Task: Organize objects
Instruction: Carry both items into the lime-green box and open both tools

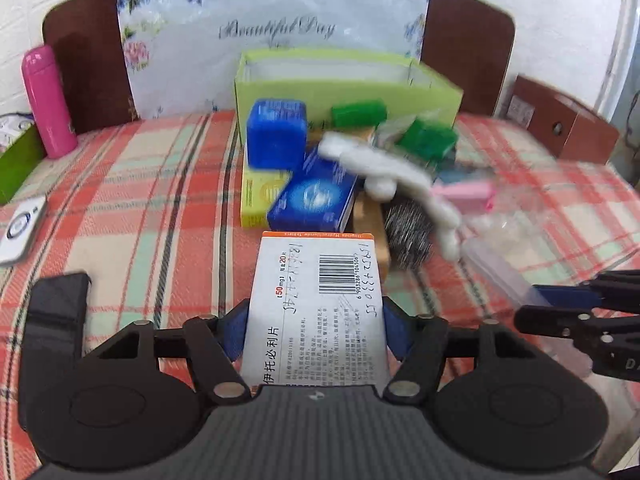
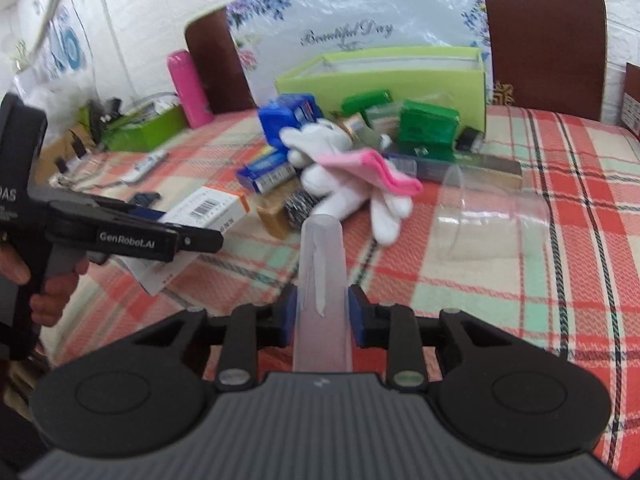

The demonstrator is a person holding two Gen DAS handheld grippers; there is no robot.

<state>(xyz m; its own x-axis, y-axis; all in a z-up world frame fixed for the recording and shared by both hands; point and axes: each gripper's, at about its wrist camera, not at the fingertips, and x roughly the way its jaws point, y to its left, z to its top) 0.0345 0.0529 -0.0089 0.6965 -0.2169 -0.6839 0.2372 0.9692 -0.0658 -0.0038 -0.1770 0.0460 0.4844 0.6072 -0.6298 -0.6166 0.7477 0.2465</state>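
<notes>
White medicine box [image 1: 316, 304] clamped in left jaws, translucent tube [image 2: 322, 280] in right; green storage box [image 1: 348, 80] looks empty, pile [image 1: 340, 168] unsorted.

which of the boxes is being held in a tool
The white medicine box with the barcode and orange end, clamped in the left tool; the others lie on the table.

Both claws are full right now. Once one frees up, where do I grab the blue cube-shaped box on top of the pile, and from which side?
Grip the blue box across its left and right faces, coming from the front, slightly above. It sits upright atop the pile, left side open; the white plush crowds its right.
</notes>
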